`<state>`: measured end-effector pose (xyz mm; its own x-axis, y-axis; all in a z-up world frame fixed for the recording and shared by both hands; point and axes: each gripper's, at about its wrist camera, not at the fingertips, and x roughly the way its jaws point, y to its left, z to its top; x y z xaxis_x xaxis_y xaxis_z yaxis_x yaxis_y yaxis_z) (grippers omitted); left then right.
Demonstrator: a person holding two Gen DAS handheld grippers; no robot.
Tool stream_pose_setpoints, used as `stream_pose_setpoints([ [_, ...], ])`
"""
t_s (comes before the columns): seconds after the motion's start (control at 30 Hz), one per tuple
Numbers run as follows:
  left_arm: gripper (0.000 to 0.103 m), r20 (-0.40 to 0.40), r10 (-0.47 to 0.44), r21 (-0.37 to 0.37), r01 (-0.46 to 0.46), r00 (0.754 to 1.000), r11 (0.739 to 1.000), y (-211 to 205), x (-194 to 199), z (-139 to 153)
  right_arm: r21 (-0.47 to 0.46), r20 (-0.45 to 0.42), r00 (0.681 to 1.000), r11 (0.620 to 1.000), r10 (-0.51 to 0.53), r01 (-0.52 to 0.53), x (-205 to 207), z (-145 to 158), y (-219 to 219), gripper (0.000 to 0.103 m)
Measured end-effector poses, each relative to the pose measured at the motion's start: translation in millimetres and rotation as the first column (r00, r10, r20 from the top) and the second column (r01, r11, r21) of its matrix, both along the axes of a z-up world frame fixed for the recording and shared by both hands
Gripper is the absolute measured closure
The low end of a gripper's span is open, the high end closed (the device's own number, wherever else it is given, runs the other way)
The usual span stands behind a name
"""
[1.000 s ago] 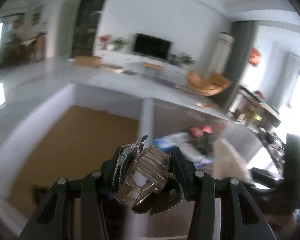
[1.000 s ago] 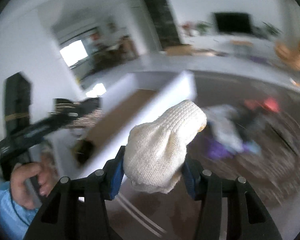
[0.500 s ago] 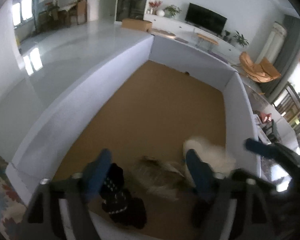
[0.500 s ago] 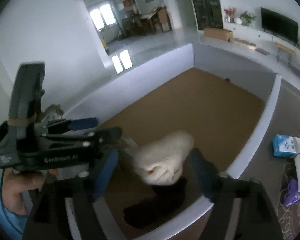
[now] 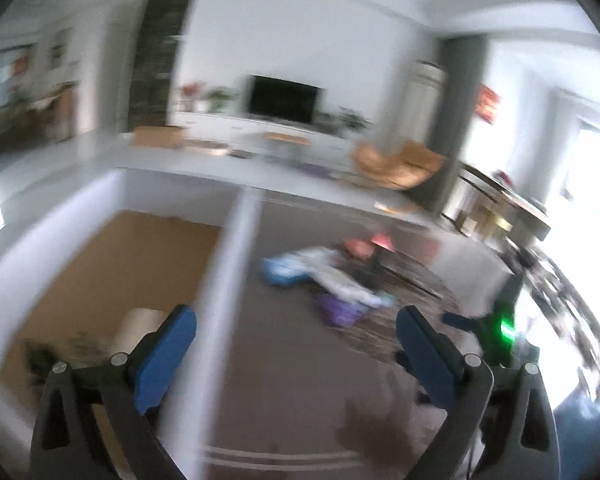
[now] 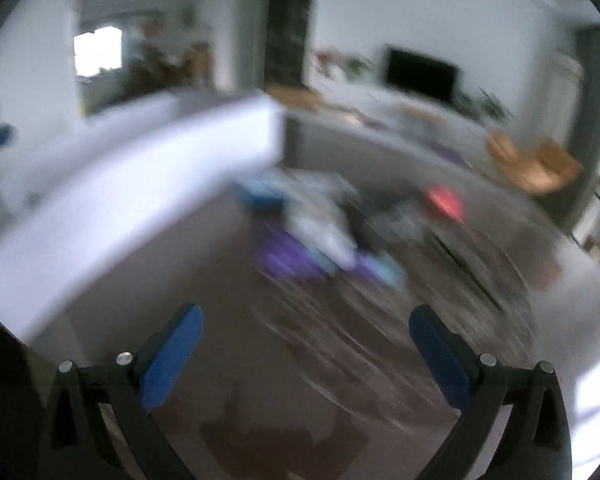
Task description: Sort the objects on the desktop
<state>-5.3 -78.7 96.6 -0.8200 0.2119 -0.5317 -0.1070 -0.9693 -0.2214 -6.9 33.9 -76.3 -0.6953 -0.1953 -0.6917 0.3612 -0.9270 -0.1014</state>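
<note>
Both grippers have let go: the left gripper [image 5: 296, 344] and right gripper [image 6: 306, 344] are opening wide, empty. Knit mitten [image 5: 140, 326] lies in the white box [image 5: 228, 280] at eight o'clock. Blurry swinging might bump that wall reaching the pile [image 6: 320, 236].

A white-walled box [image 5: 228, 264] stands left of a heap of objects [image 5: 328, 280] on the table; a cream item [image 5: 136, 322] lies inside the box.

Cream knit item [image 5: 138, 326] inside white box [image 5: 236, 248]; blurred clutter pile [image 5: 324, 280] beside box.
</note>
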Motion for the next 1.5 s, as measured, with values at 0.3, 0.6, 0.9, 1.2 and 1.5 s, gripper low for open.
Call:
stream_pose_setpoints([
  [0.3,0.001,0.249,-0.143,-0.13,0.18,0.958,0.975,109,-35,-110,-0.005,0.14,0.968,0.978,-0.208,0.211,8,-44,100,0.0],
  [0.6,0.001,0.279,-0.108,-0.155,0.156,0.954,0.976,104,-55,-132,-0.012,0.191,0.963,0.981,-0.19,0.196,4,-49,91,0.0],
  [0.9,0.001,0.3,-0.096,-0.089,0.128,0.949,0.988,92,-74,-146,-0.02,0.198,0.962,0.98,-0.189,0.196,2,-52,89,0.0],
  [1.2,0.001,0.307,-0.082,-0.143,0.131,0.948,0.981,101,-71,-147,-0.02,0.198,0.962,0.98,-0.188,0.196,2,-52,89,0.0],
  [1.5,0.0,0.307,-0.085,-0.137,0.132,0.948,0.982,102,-71,-147,-0.019,0.198,0.962,0.98,-0.19,0.197,2,-52,89,0.0],
])
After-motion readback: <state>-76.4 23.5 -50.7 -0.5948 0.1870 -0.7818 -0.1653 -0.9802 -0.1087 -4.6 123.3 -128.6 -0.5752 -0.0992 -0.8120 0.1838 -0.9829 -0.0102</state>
